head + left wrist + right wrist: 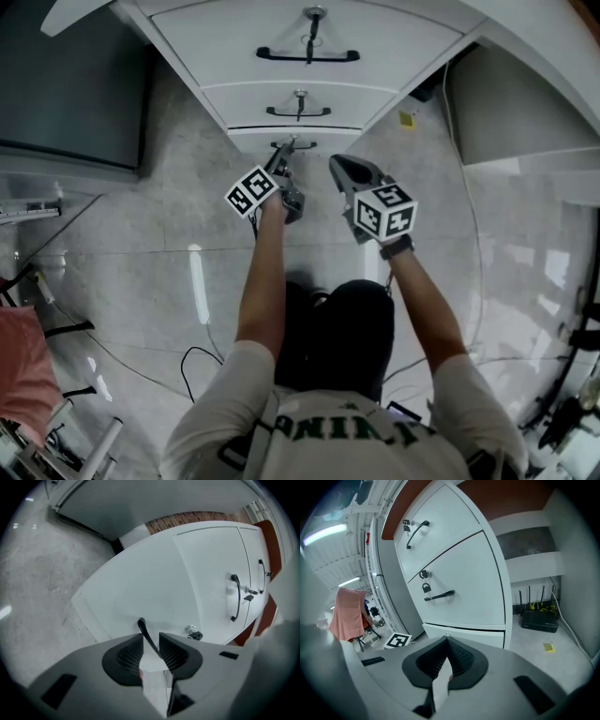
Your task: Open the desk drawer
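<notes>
Handle (143, 628) of the bottom desk drawer (140, 583) lies between the pads of the left claw (150, 637). The claw stands apart around the bar and does not clamp it, a straddle that prepares the pull. The drawer front appears closed, lowest in the pedestal. The right claw (446, 640), pressed together and empty, hovers alongside, probably to keep the pull path free.

Open floor (141, 216) beside drawer unit (309, 89)

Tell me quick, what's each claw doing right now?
Left claw: open, with the bottom drawer's black handle between its jaws, not clamped.
Right claw: shut, holding nothing.
</notes>
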Motion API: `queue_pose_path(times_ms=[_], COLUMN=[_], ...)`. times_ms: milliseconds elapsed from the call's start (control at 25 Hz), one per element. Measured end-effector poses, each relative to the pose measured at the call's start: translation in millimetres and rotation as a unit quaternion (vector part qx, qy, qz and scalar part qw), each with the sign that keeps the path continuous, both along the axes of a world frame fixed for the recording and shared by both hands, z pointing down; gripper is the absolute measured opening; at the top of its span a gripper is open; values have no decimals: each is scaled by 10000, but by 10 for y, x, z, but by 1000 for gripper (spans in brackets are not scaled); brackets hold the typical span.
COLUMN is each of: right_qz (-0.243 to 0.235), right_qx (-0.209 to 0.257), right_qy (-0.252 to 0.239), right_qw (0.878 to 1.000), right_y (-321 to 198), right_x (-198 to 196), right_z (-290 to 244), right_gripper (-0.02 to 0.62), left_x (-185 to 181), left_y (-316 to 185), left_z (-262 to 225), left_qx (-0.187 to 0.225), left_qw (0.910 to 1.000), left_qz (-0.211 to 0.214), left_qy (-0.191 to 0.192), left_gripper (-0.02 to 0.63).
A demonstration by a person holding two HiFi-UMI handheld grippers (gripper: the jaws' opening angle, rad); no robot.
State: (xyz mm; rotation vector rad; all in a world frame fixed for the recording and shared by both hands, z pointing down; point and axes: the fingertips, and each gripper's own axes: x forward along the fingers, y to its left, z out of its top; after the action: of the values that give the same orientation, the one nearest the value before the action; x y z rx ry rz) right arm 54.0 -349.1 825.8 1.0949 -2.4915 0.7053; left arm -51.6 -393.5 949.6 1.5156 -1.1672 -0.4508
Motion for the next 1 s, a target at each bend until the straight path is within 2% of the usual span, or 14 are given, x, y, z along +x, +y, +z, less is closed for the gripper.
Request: queue_pose_path(times_ms=[120, 320, 480, 640, 1000], right_qz=[49, 23, -2, 9, 41], right_qx=[-21, -68, -71, -52, -63], right_qy=[-35, -37, -19, -39, -70], right_qw=[10000, 10000, 10000, 10000, 9999], right_y=[-29, -9, 23, 2, 31], right_x=[-2, -72, -118, -120, -137], right_z=[1, 22, 15, 2, -26], right_gripper=[2, 2, 2, 2, 2], left_x=[-21, -25, -37, -39, -38], left_y=[-21, -26, -14, -14, -4], left_z=[32, 26, 28, 38, 35], left_qx=[-70, -40, -71, -119, -280], left_qw=[9997, 9972, 9917, 9871, 9823], left_qz=[-124, -275, -577, -732, -838], left_qy=[219, 688, 1148, 1420, 1654], left_gripper=[64, 44, 35, 29, 26])
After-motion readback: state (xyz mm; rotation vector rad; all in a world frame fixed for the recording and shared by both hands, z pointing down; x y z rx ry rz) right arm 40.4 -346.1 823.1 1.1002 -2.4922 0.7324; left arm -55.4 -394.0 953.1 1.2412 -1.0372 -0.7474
